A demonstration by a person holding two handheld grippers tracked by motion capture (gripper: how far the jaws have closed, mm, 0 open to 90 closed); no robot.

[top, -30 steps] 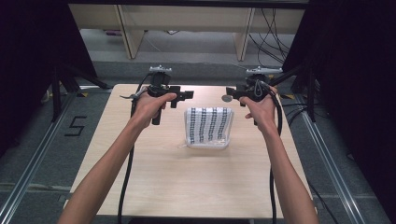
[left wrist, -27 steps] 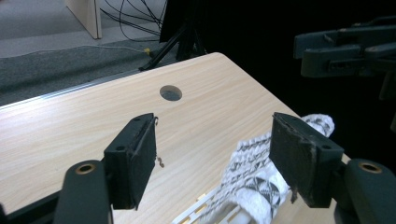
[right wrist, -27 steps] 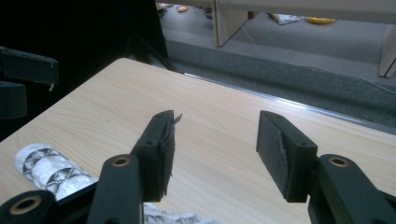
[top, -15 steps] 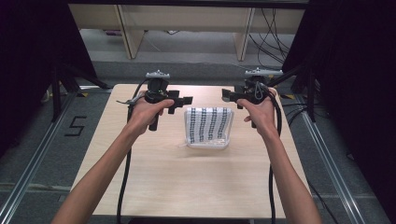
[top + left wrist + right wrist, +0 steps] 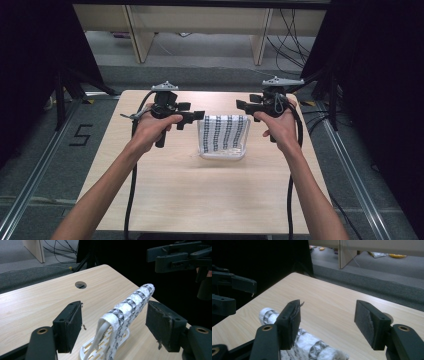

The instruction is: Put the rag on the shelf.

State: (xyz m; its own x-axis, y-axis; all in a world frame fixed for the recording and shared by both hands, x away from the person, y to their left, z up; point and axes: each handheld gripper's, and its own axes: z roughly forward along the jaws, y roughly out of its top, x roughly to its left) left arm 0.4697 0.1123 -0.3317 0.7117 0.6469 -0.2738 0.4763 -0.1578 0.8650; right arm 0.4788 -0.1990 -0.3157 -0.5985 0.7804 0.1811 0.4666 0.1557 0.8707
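A black-and-white patterned cloth point(image 5: 223, 133) hangs over a white slatted rack point(image 5: 223, 154) at the table's middle. My left gripper point(image 5: 199, 116) is held just left of the cloth's far end, pointing right, and it is open. In the left gripper view the draped cloth point(image 5: 130, 304) runs between the open jaws of that gripper point(image 5: 115, 309), with the rack's base point(image 5: 106, 341) below. My right gripper point(image 5: 242, 105) is at the cloth's far right corner, pointing left, and it is open. In the right gripper view the right gripper point(image 5: 329, 312) holds nothing, and the cloth point(image 5: 308, 345) lies low beside its left jaw.
The light wooden table point(image 5: 165, 190) has a round cable hole point(image 5: 80, 285) near its far edge. Black curtains stand on both sides, and floor cables and wooden legs lie beyond the table. A cable trails from each gripper toward the near edge.
Both hands have come slightly nearer and lower toward the cloth's far end. The left hand has moved more. The cloth and rack have not moved.
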